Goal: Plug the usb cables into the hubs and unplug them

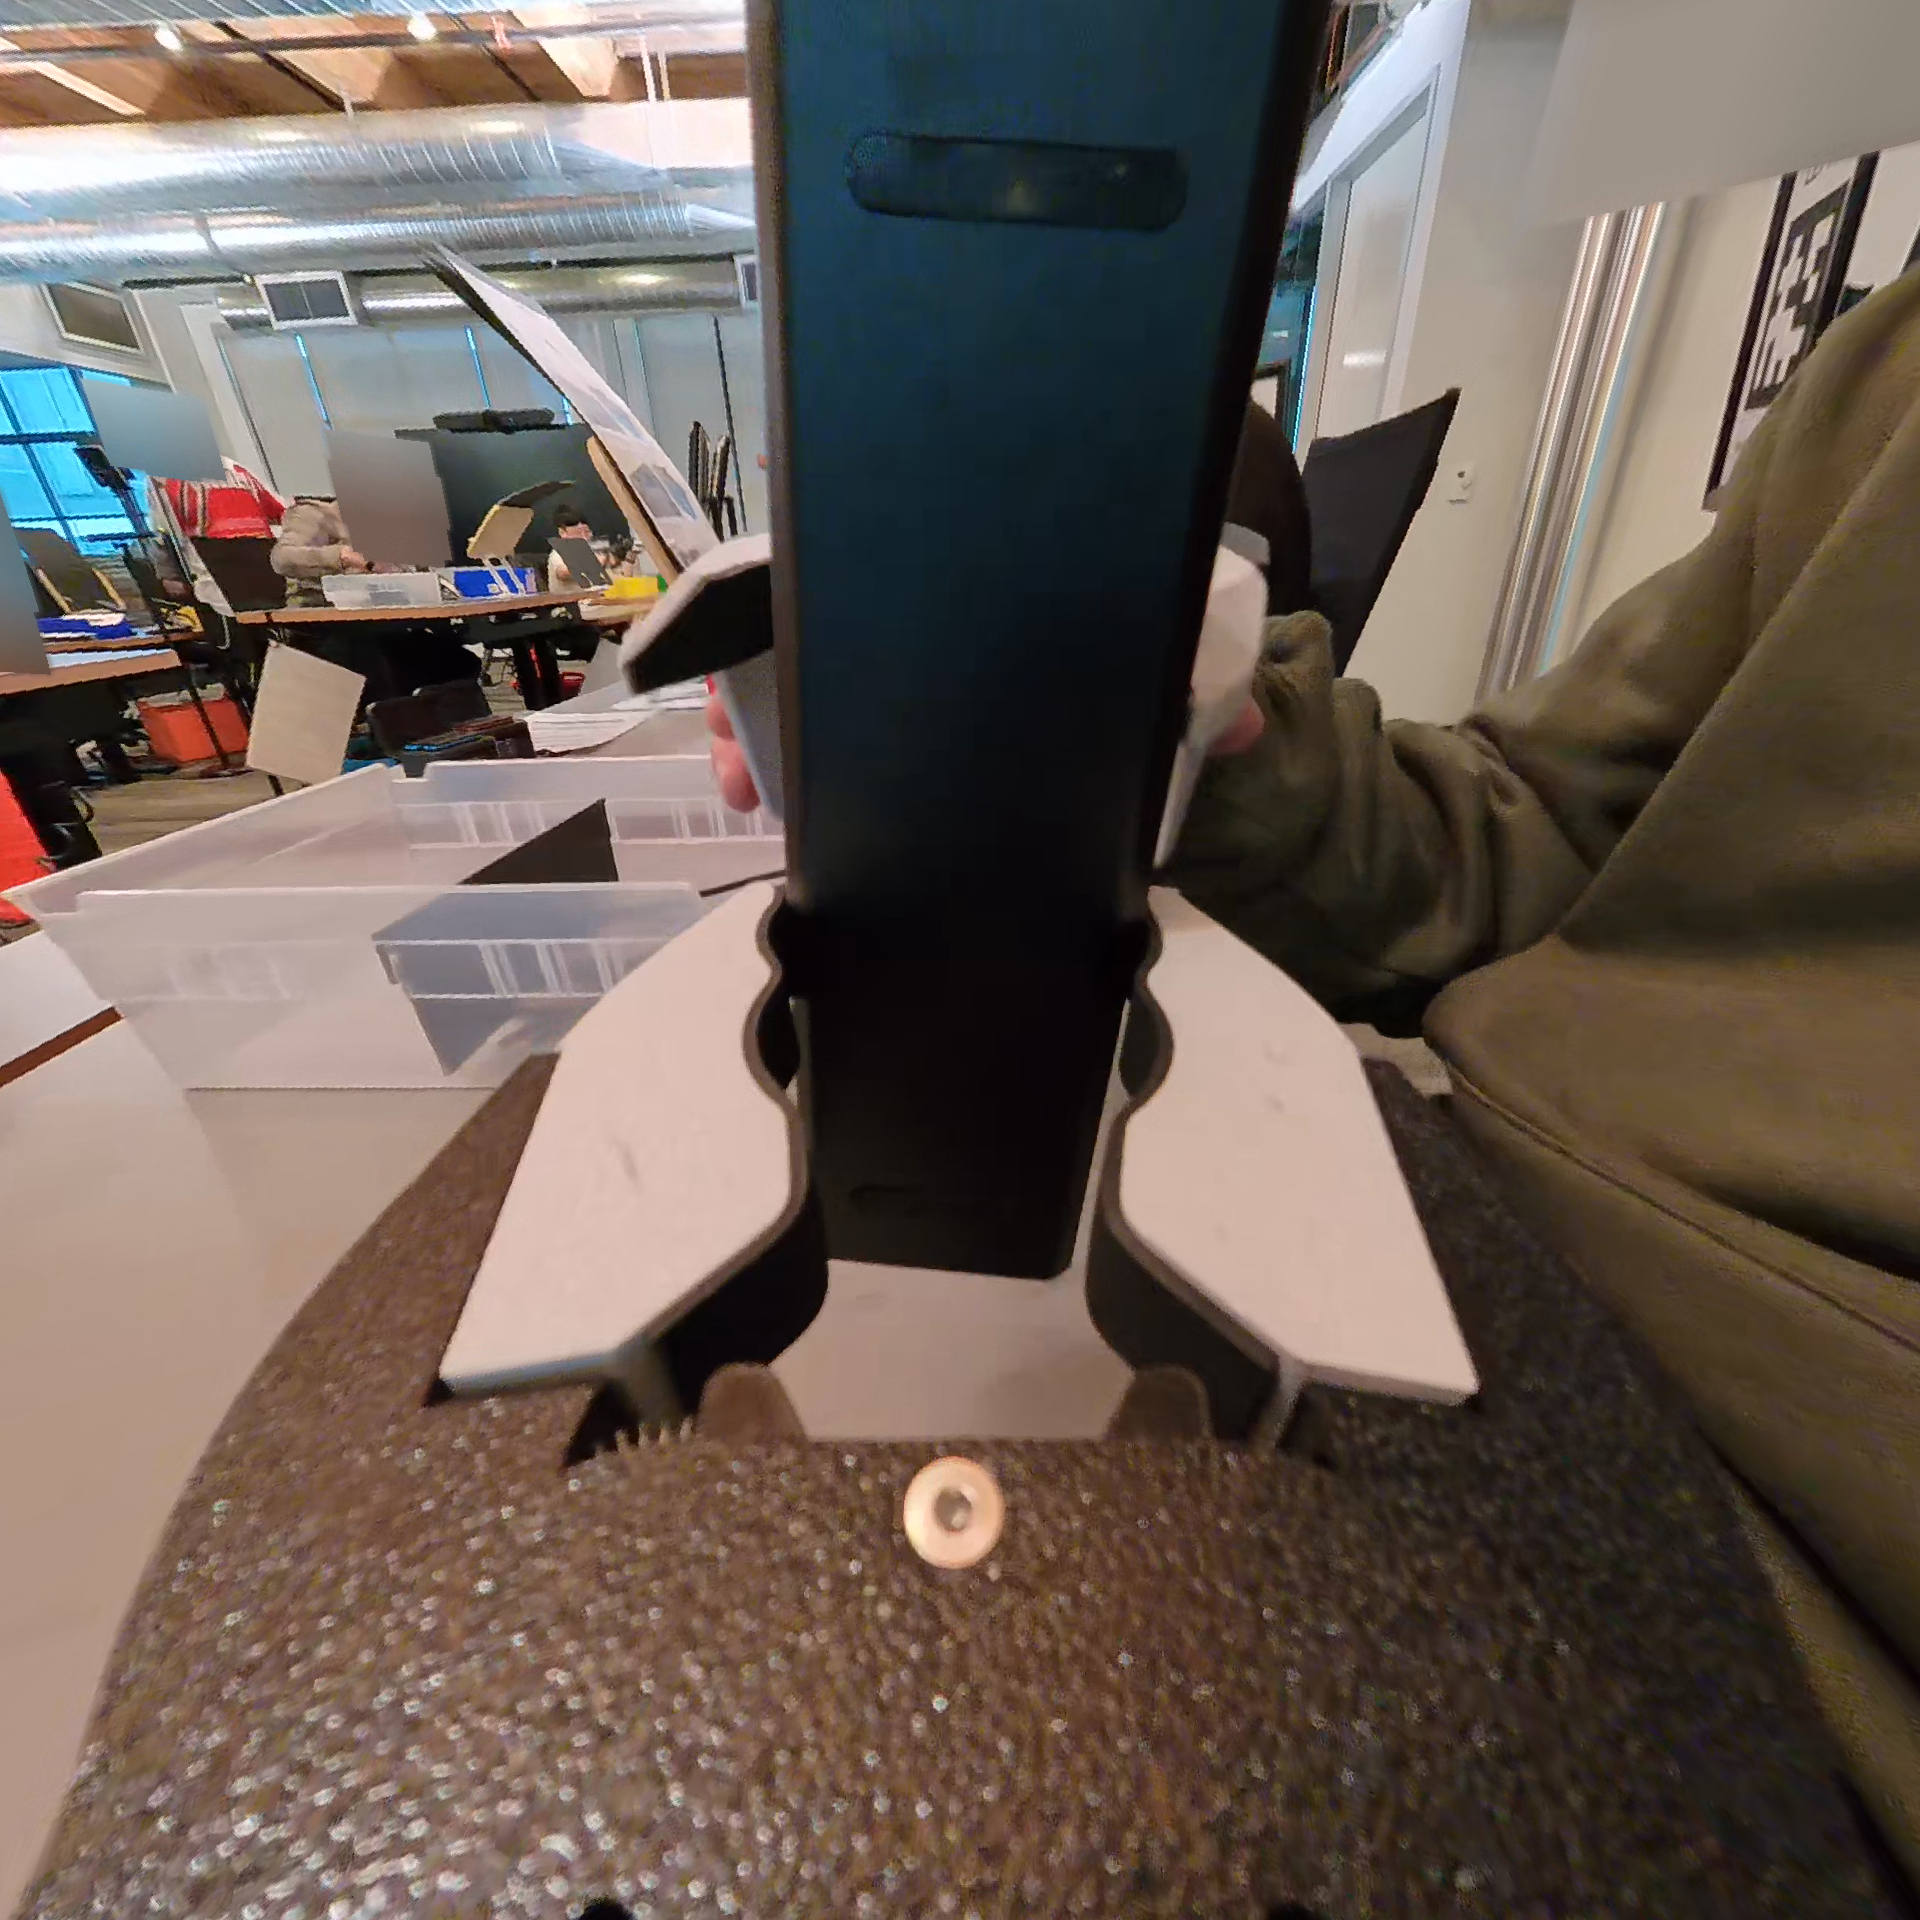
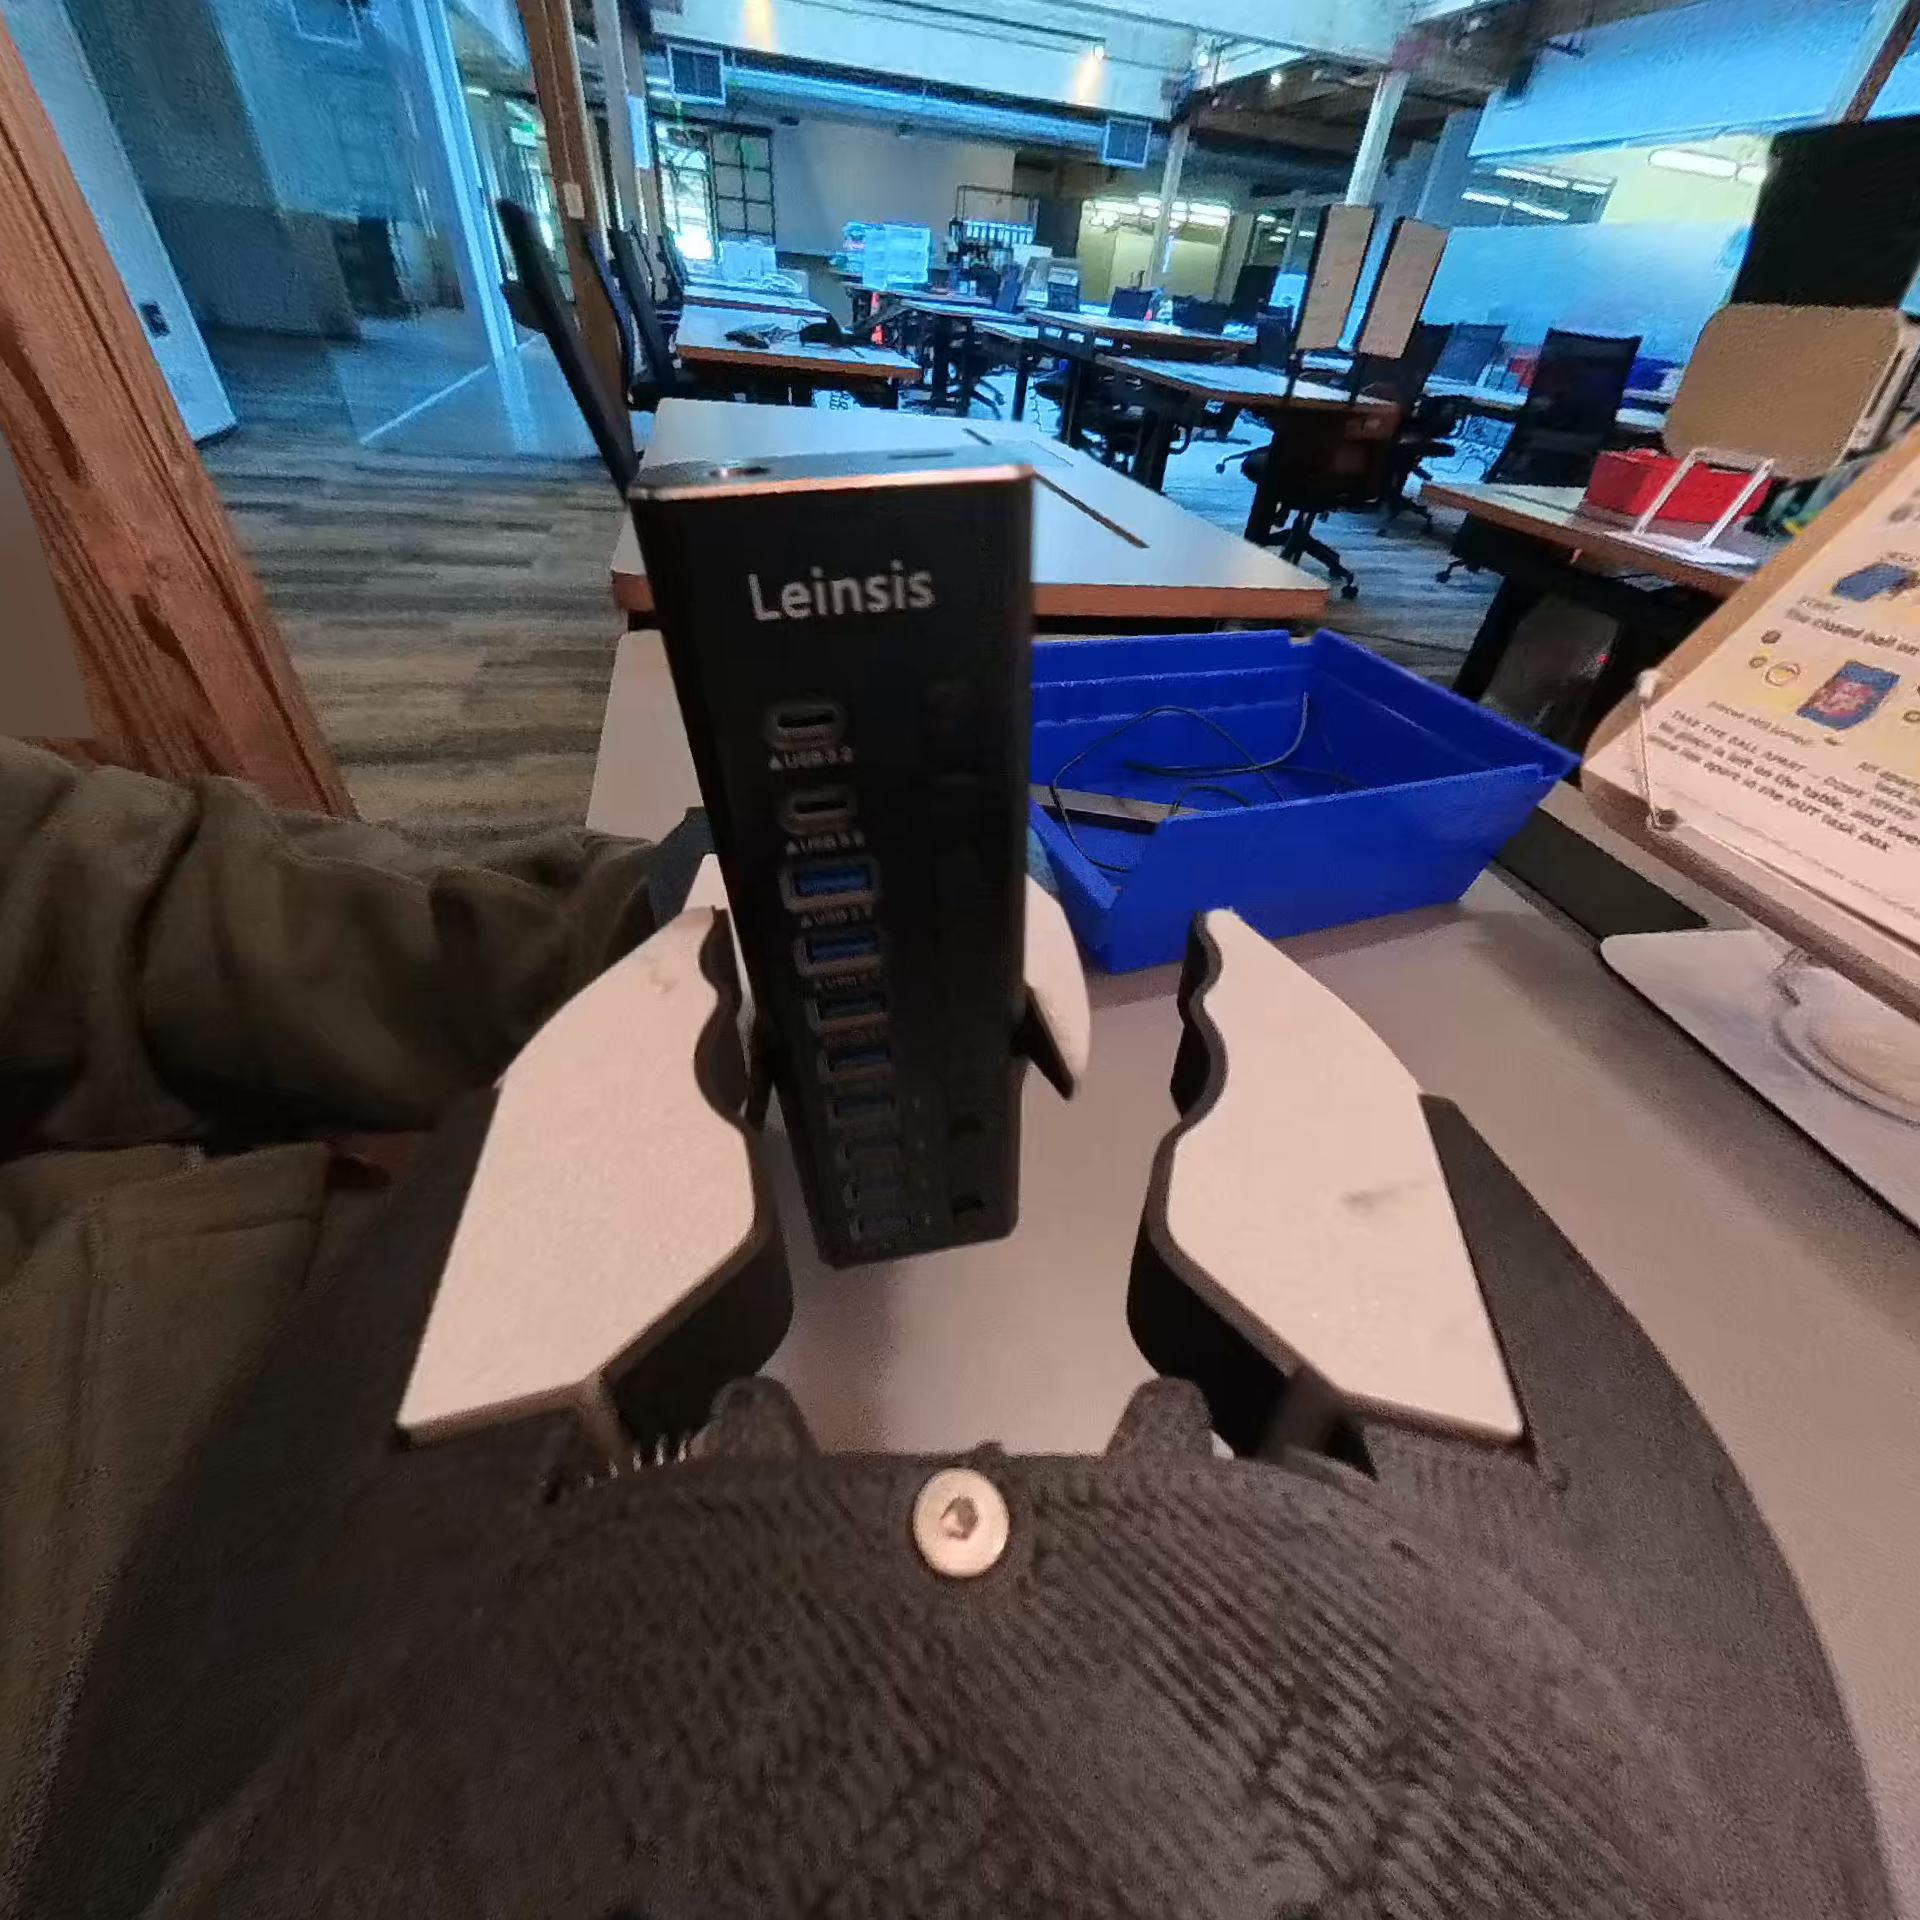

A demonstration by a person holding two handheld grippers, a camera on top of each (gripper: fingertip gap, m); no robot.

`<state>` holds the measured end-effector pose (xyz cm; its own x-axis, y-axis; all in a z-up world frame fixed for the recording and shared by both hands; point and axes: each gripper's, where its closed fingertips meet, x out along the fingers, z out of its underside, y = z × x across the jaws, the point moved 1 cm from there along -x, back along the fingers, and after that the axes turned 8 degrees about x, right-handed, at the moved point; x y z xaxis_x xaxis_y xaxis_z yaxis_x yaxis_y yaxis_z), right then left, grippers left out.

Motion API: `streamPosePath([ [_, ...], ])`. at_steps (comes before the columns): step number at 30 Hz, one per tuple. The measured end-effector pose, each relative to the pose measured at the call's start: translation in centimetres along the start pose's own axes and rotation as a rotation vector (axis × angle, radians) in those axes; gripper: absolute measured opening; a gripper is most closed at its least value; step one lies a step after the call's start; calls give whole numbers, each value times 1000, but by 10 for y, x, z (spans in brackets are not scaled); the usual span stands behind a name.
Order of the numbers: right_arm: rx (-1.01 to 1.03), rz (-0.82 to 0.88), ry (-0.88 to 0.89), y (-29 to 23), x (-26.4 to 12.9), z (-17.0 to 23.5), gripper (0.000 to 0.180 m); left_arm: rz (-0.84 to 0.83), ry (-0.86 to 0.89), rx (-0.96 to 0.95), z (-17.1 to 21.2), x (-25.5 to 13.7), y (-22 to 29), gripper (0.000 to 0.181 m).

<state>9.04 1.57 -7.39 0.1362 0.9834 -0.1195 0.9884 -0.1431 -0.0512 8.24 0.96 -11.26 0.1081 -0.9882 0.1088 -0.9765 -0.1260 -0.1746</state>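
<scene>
I've got the hub (image 2: 852, 862) standing upright on the counter (image 2: 1662, 1195), left gripper (image 1: 961, 935) jaws clamped on its sides, right gripper (image 2: 961, 1049) jaws wide and empty just near of it, cable (image 2: 1195, 769) far right in the blue bin (image 2: 1299, 883)

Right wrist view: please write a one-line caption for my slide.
Left gripper holds a black USB hub upright while the open right gripper faces its ports; blue bin behind.
</scene>
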Motion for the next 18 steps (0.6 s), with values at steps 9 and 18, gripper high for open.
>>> streamPosePath([
  [9, -76, -16, -36, -14, 18, 12, 60, 4, 1, 12, 4, 3, 2, 60],
  [18, -207, 143, -227, 26, -12, -2, 61, -156, -120, 35, 19, 2, -18, 63],
])
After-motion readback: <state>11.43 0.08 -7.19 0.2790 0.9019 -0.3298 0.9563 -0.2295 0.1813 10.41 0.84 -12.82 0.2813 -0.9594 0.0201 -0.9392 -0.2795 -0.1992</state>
